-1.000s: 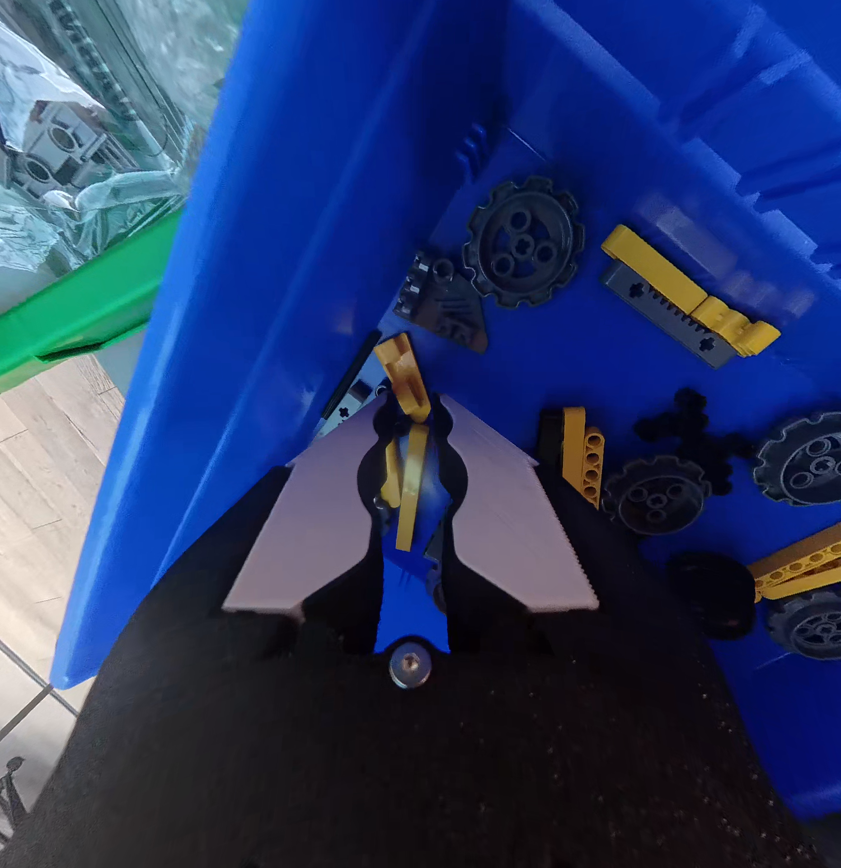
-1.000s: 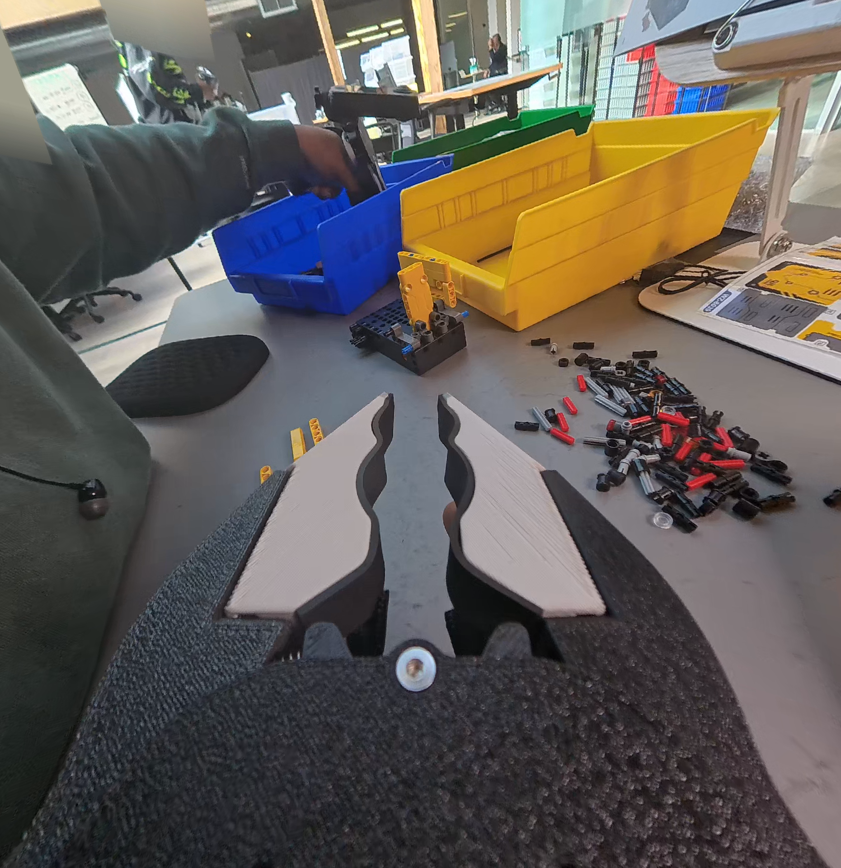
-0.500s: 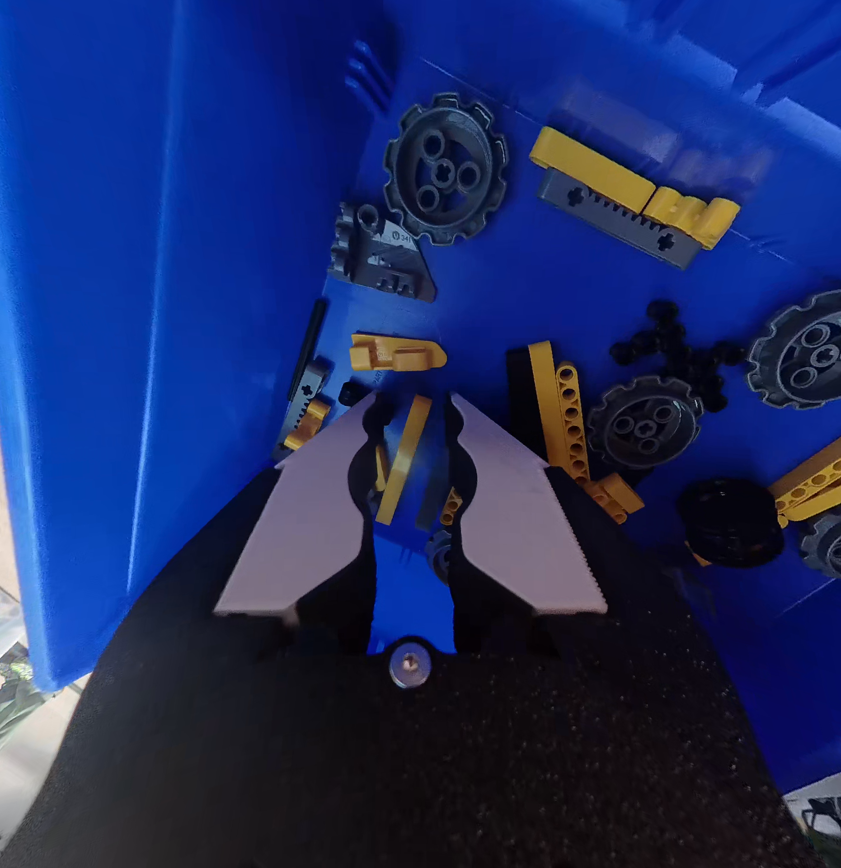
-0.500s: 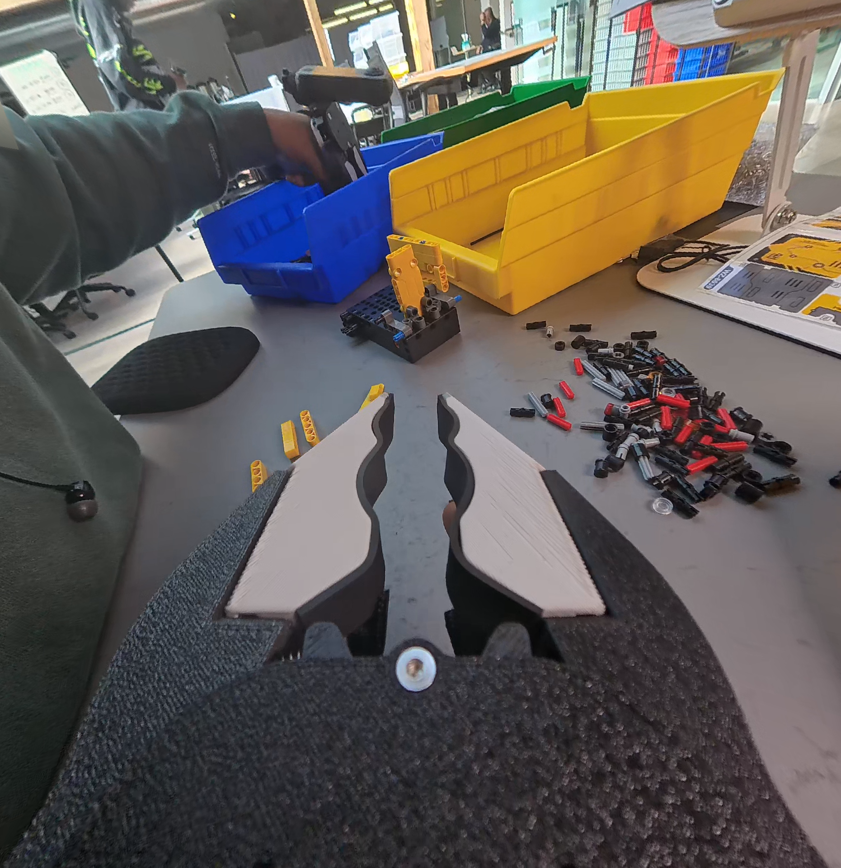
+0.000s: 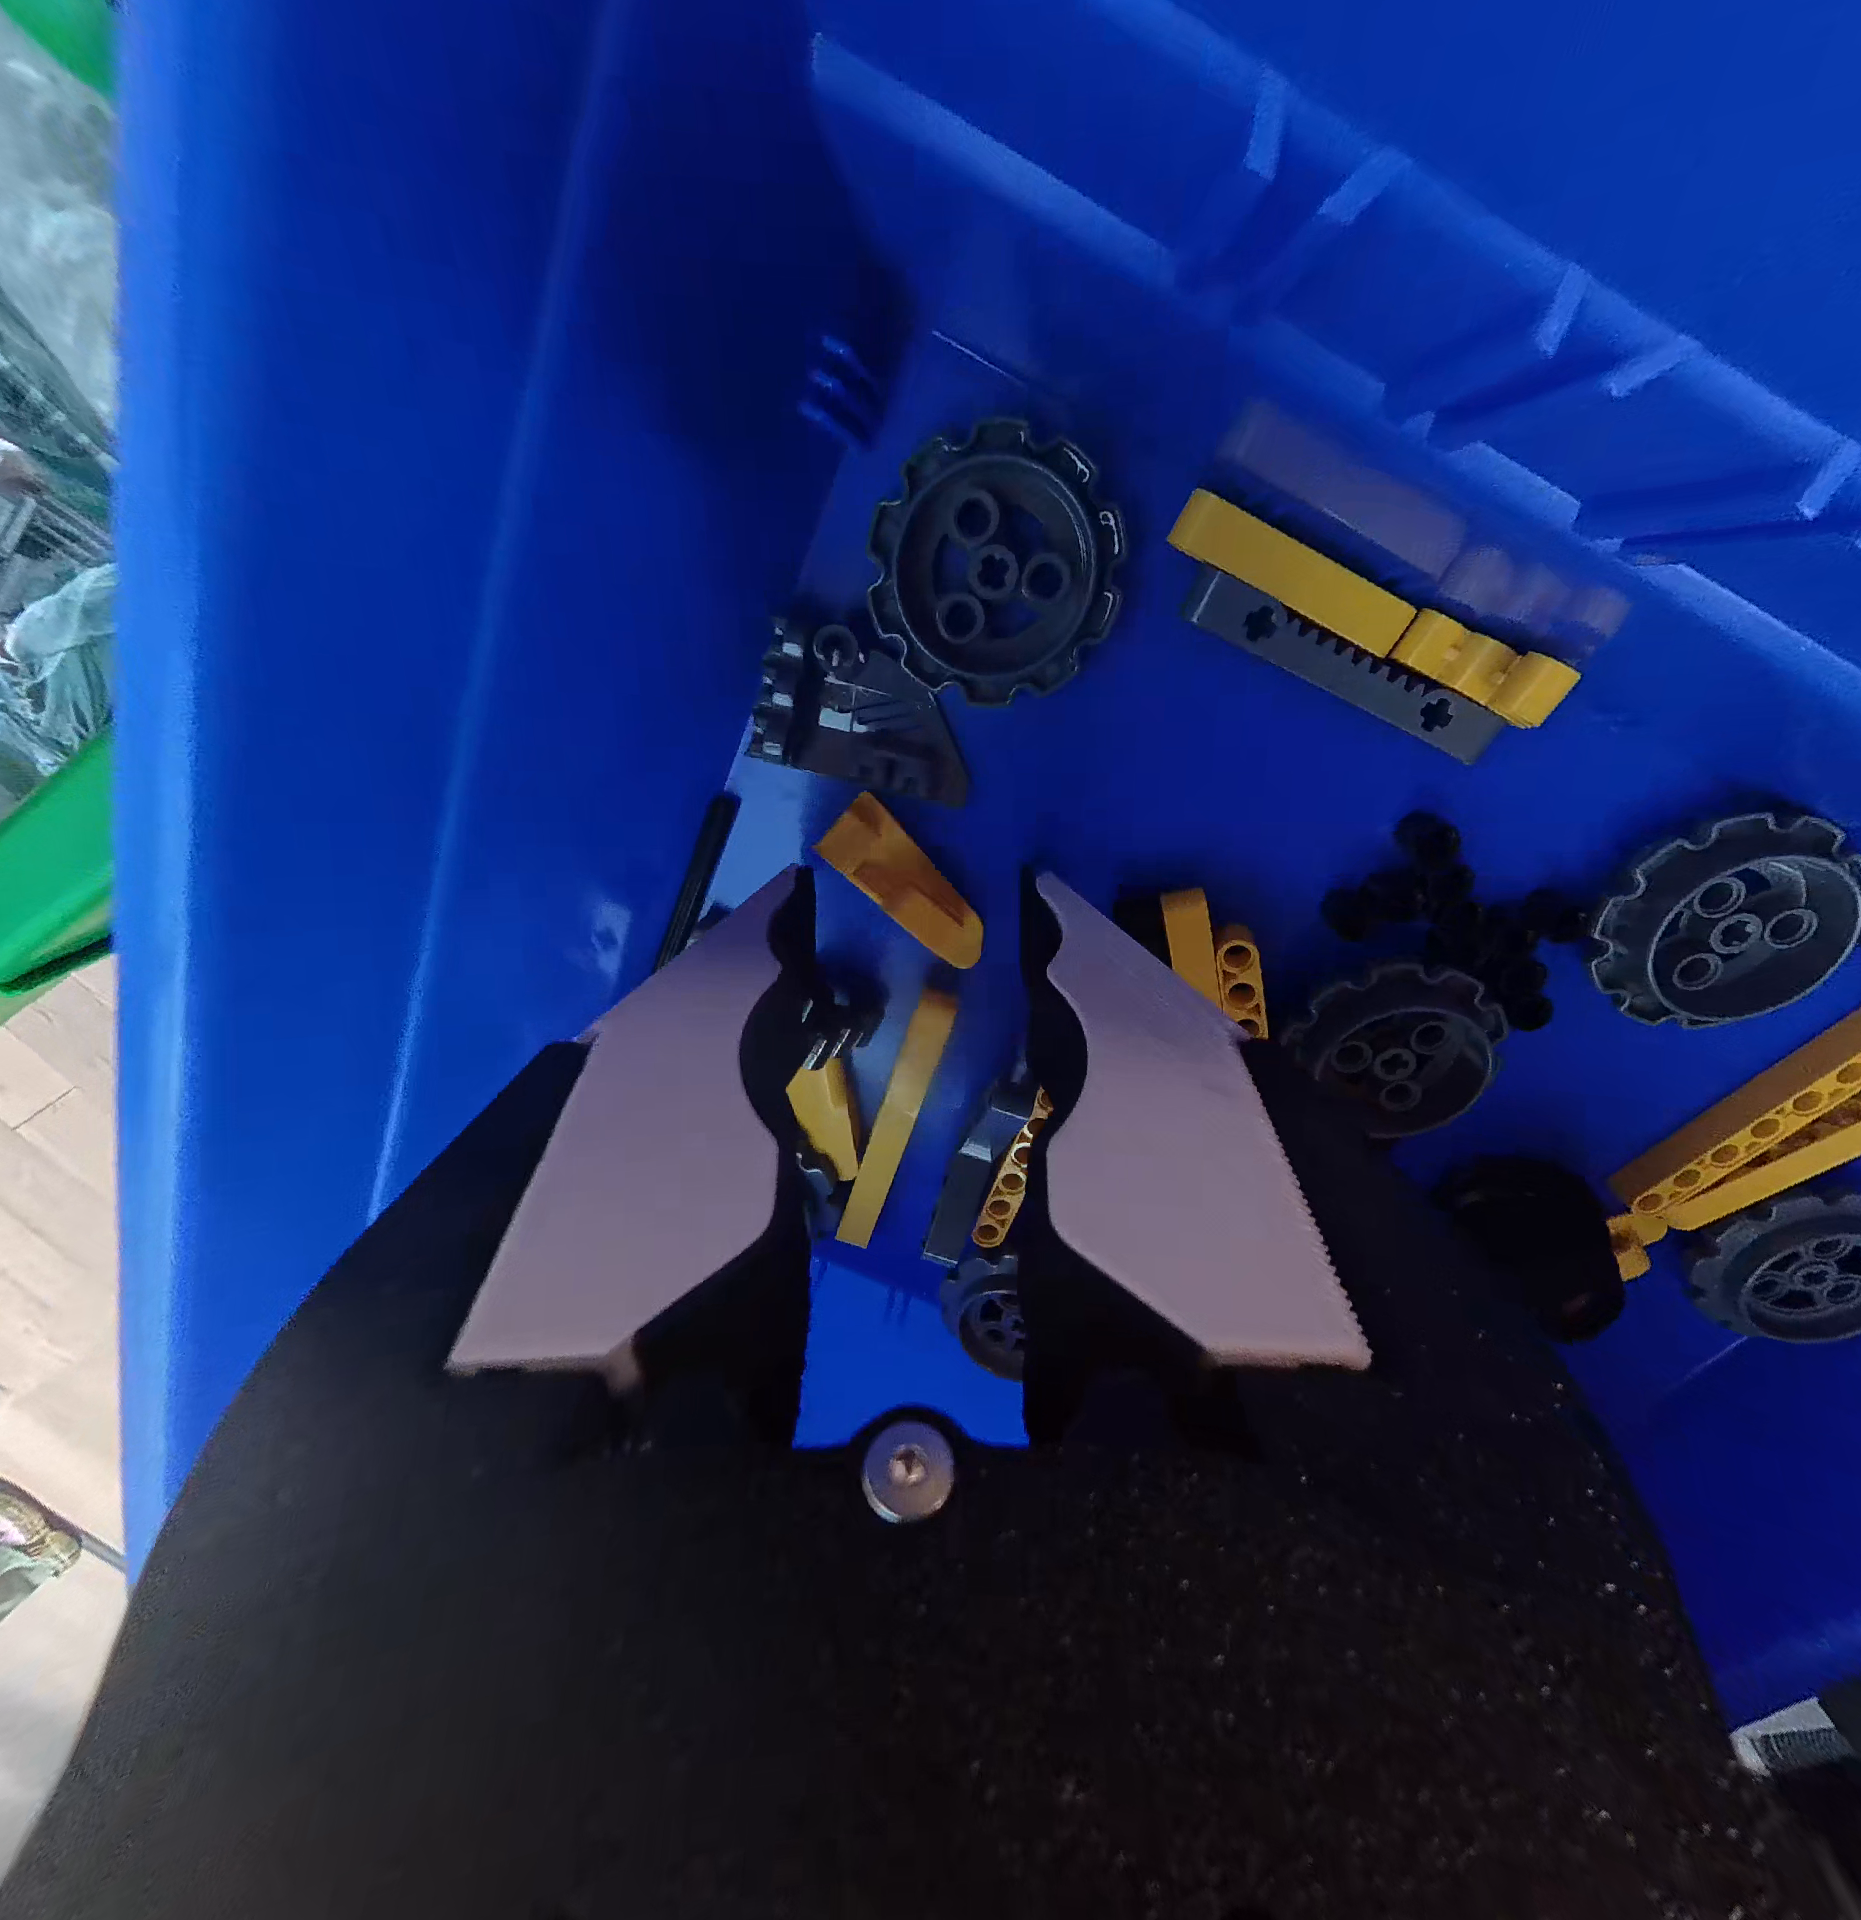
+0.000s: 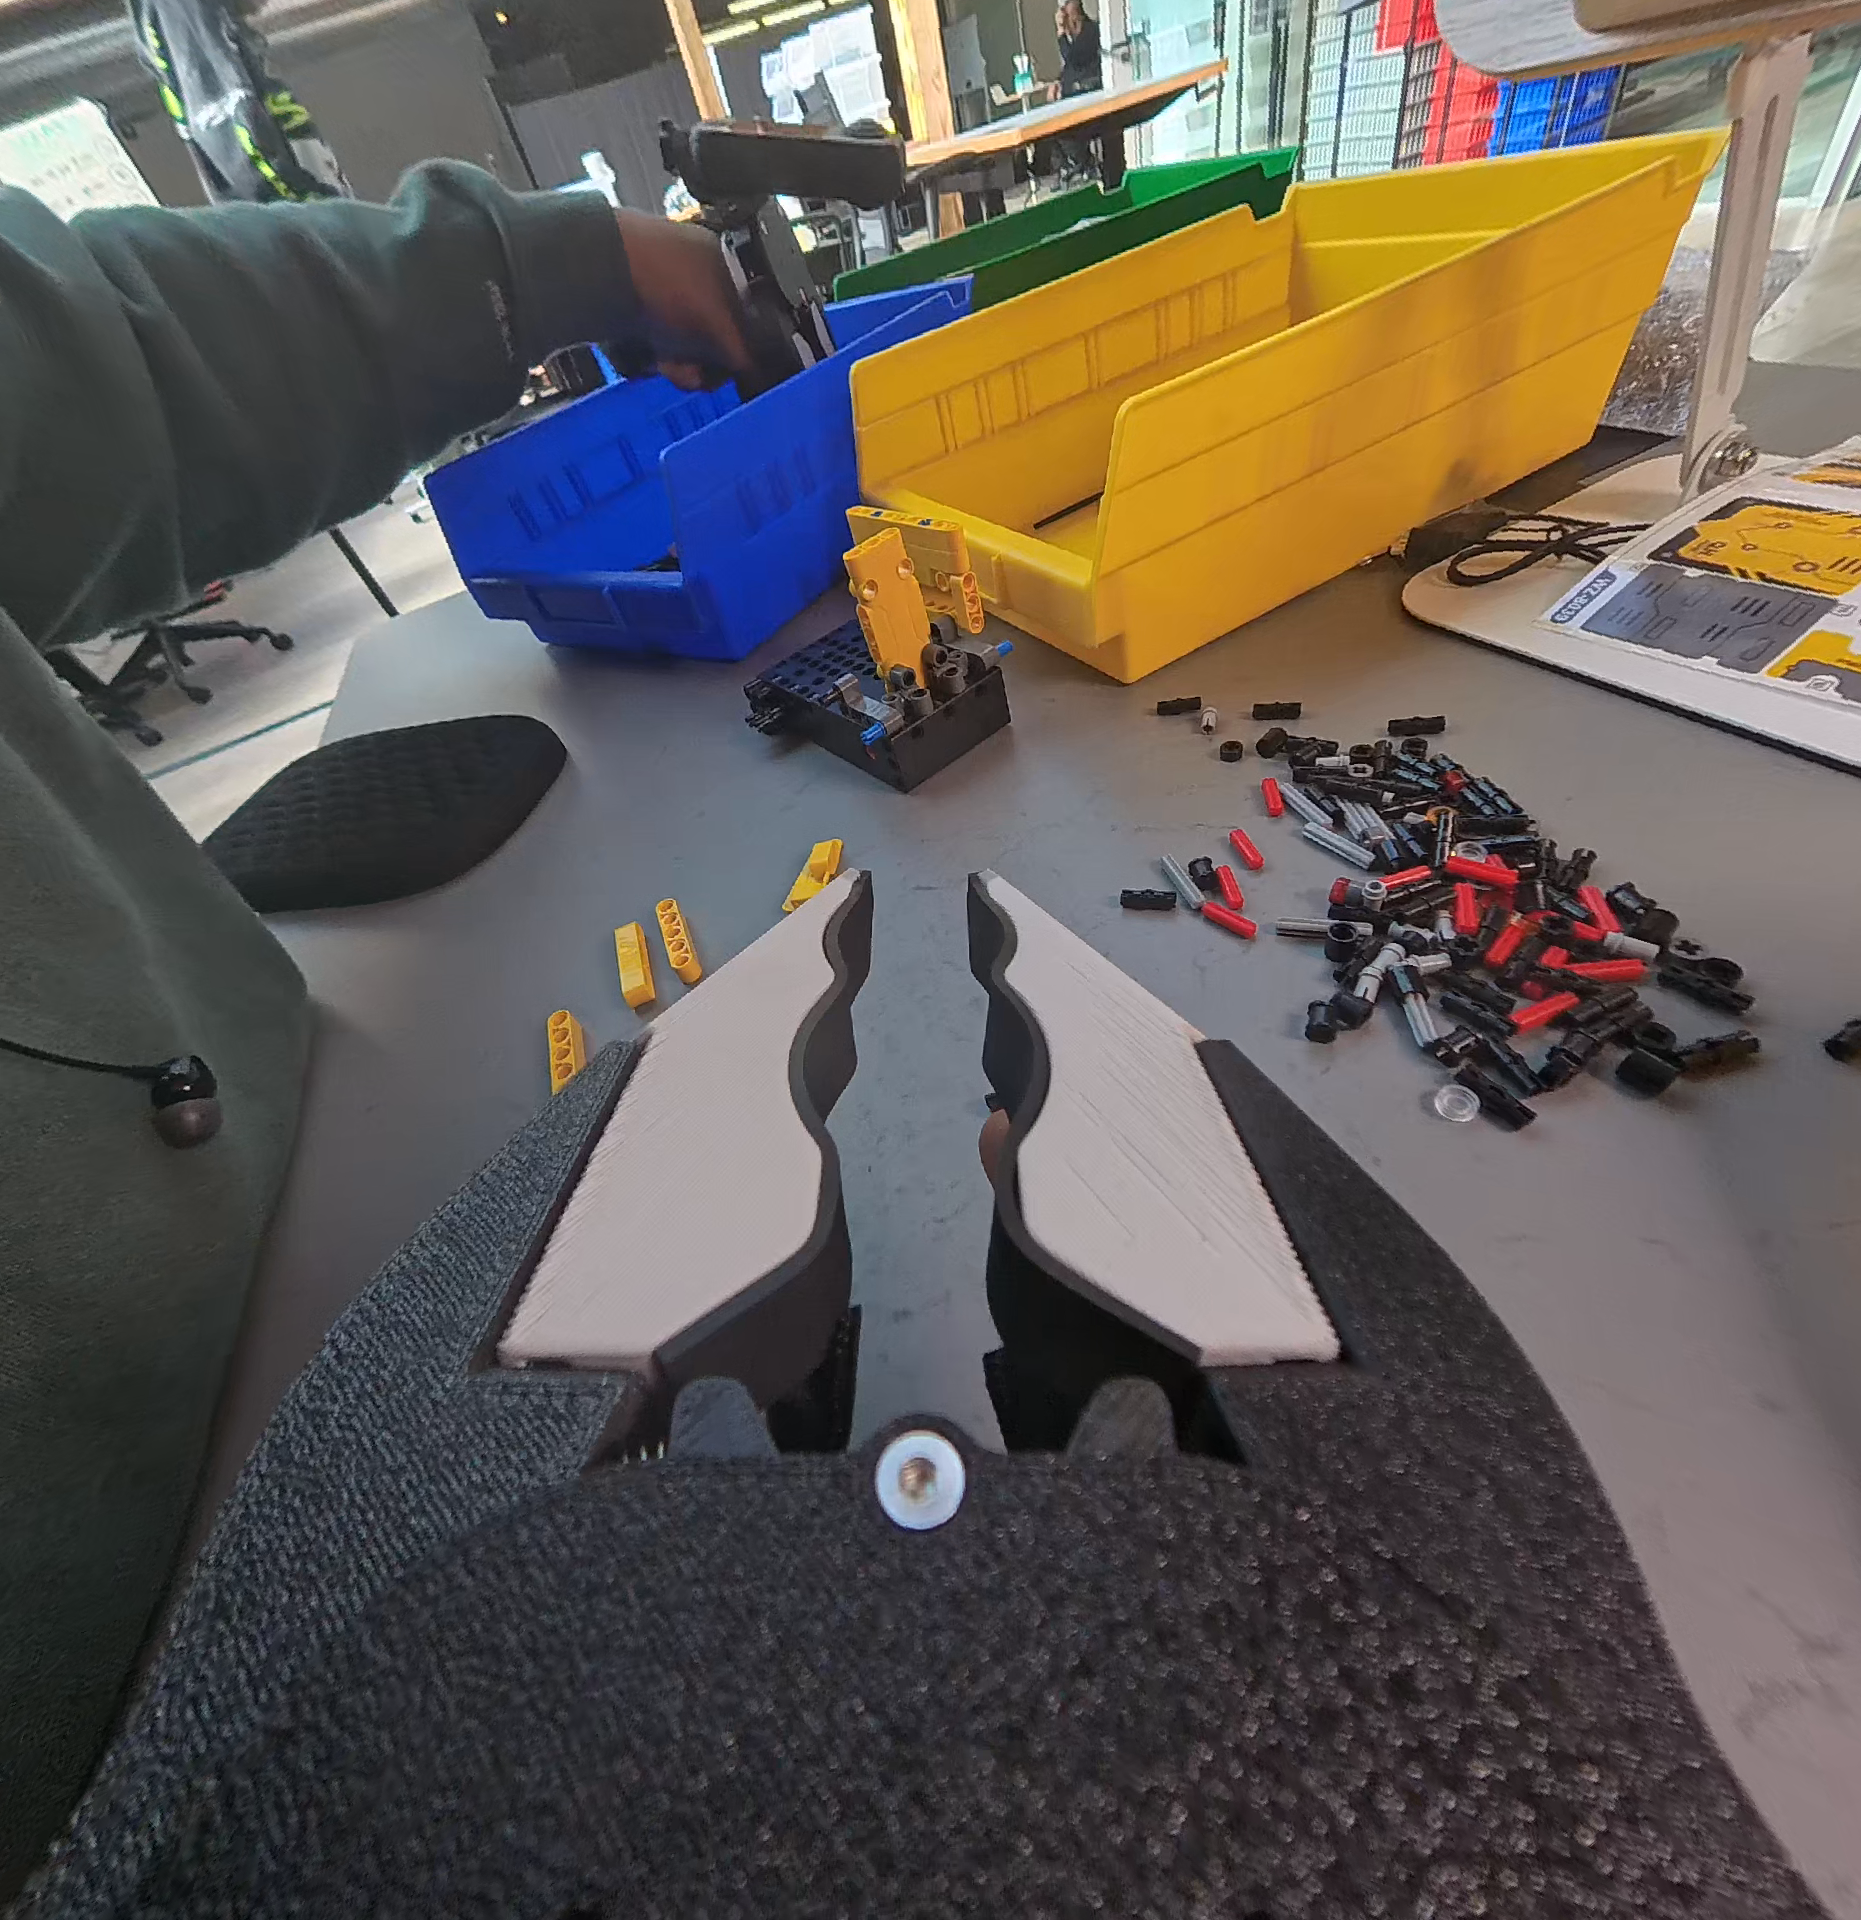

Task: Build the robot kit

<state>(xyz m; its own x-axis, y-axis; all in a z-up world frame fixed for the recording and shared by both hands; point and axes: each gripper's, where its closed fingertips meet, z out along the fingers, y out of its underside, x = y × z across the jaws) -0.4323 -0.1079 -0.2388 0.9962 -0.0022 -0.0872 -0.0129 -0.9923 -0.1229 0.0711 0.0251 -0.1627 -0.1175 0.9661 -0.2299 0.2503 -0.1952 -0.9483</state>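
My left gripper [image 5: 915, 888] is open and empty, low inside a blue bin [image 5: 386, 623] near its left wall. A yellow curved piece [image 5: 900, 909] lies on the bin floor just beyond its fingertips. A thin yellow beam [image 5: 900, 1112] and a grey-and-yellow beam [image 5: 993, 1164] lie between the fingers. My right gripper [image 6: 918, 894] is slightly open and empty, above the grey table [image 6: 1009, 810]. The right wrist view shows a hand holding the left gripper [image 6: 770, 291] in the blue bin [image 6: 635, 520].
The bin holds dark sprockets [image 5: 993, 561], a rack with yellow pieces [image 5: 1362, 623], a black tyre [image 5: 1539, 1242] and long yellow beams [image 5: 1767, 1132]. The table carries a small black-and-yellow assembly [image 6: 895, 665], a pile of pins [image 6: 1477, 925], loose yellow beams [image 6: 656, 951], a yellow bin [image 6: 1269, 416] and a printed sheet [image 6: 1736, 603]. Some 55 centimeters of space lies between my two pairs of fingers.
The left gripper let go of the yellow curved piece it held at its tips; the piece now lies on the bin floor. Its jaws have opened wider. The right gripper has barely moved.
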